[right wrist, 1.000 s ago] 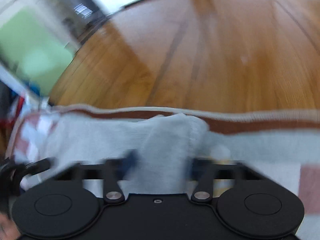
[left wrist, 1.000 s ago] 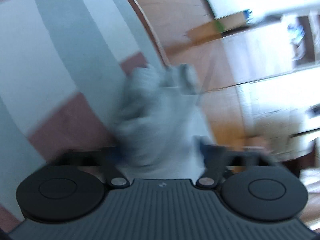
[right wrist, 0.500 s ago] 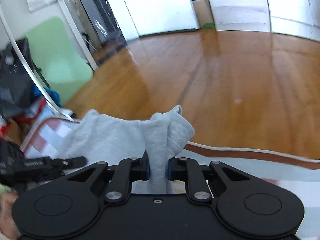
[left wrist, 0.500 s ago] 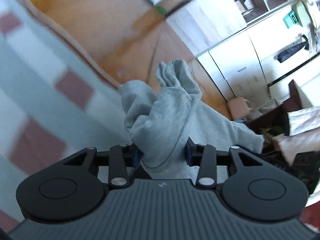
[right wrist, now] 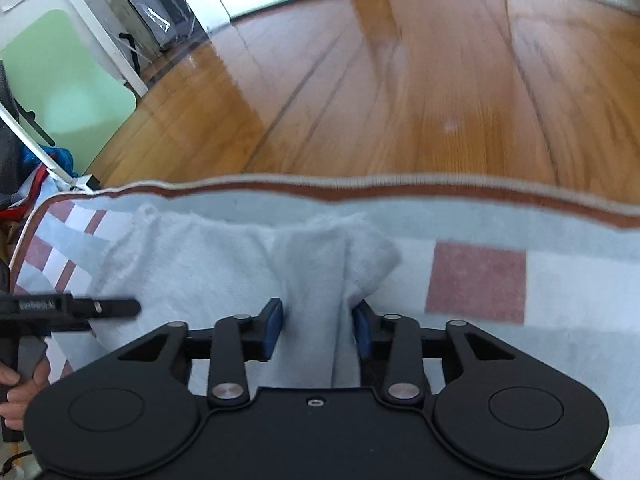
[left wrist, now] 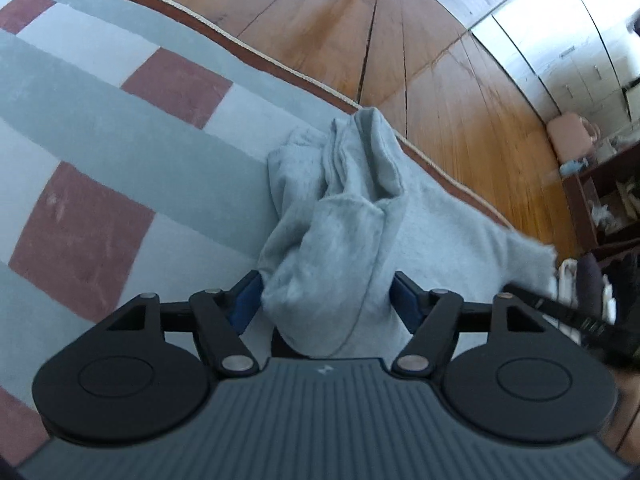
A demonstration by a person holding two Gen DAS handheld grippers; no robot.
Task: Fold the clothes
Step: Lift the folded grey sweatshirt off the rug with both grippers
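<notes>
Garment: grey sweatshirt [left wrist: 440, 216] lies on a checked rug [left wrist: 100, 128], bunched at the rug's border [right wrist: 400, 184], body spread toward 3 o'clock in the left view.
Left hand-held gripper [left wrist: 326, 300]: jaws wide apart; a thick roll of fabric sits between the pads [left wrist: 246, 304], apparently loose.
Right hand-held gripper [right wrist: 318, 326]: jaws part open; a fabric ridge stands between them, contact unclear.
Purpose (judged): both ends held at one edge, to lay it flat along the border.
Stage: fits either releasing or gripping.
Surroundings: wood floor [right wrist: 400, 80] at 12 o'clock; green panel [right wrist: 60, 88] at 10 o'clock; cabinets [left wrist: 580, 60] at 2 o'clock.
Obstructions: none on the rug.
</notes>
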